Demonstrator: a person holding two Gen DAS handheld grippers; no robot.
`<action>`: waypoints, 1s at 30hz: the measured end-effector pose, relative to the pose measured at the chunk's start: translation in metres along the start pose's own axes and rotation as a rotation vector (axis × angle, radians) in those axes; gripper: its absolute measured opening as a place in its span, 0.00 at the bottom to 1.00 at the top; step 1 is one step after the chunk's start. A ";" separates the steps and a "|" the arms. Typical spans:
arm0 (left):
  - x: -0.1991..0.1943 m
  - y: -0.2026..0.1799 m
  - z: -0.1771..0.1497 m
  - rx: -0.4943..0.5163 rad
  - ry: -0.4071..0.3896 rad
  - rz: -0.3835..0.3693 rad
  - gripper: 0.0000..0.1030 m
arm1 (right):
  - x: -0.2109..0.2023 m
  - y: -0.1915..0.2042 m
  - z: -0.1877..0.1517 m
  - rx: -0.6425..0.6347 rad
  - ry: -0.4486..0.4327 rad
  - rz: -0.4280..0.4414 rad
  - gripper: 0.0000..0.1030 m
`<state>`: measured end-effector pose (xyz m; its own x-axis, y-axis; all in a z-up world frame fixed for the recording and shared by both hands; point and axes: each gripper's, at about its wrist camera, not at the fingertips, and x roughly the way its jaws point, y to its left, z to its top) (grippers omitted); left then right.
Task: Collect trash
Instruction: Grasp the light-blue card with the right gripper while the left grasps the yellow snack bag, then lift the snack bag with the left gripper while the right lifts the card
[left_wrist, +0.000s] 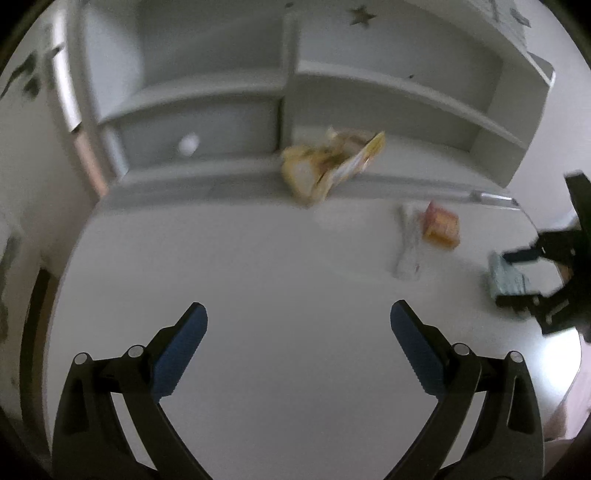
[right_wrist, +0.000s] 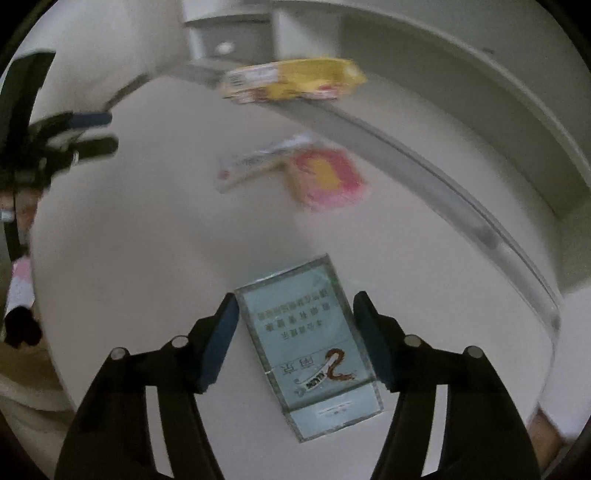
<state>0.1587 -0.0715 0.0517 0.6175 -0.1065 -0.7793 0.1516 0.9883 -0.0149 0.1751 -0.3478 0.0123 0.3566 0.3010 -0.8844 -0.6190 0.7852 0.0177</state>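
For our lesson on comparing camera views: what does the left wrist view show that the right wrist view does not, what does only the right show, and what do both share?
Only the left wrist view shows the left gripper head-on, jaws wide over bare desk, and the star sticker on the shelf unit.

Only the right wrist view shows the printed face of the pale blue box between the right gripper's fingers.

Both show the yellow snack bag, the pink-and-yellow wrapper and the white wrapper.

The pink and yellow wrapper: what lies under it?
The pink and yellow wrapper lies partly on a white wrapper, on the white desk. How far the white one reaches underneath is covered.
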 end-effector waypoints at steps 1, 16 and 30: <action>0.005 -0.006 0.015 0.035 -0.007 -0.002 0.94 | -0.002 -0.006 -0.006 0.017 -0.002 -0.013 0.61; 0.108 -0.057 0.108 0.266 0.092 0.059 0.93 | -0.011 -0.063 -0.075 0.178 0.044 -0.061 0.76; 0.113 -0.068 0.123 0.281 0.100 0.023 0.03 | -0.014 -0.067 -0.080 0.219 -0.028 -0.082 0.57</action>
<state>0.3134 -0.1645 0.0417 0.5463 -0.0595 -0.8354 0.3552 0.9198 0.1667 0.1554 -0.4476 -0.0142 0.4209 0.2437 -0.8738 -0.4213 0.9056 0.0496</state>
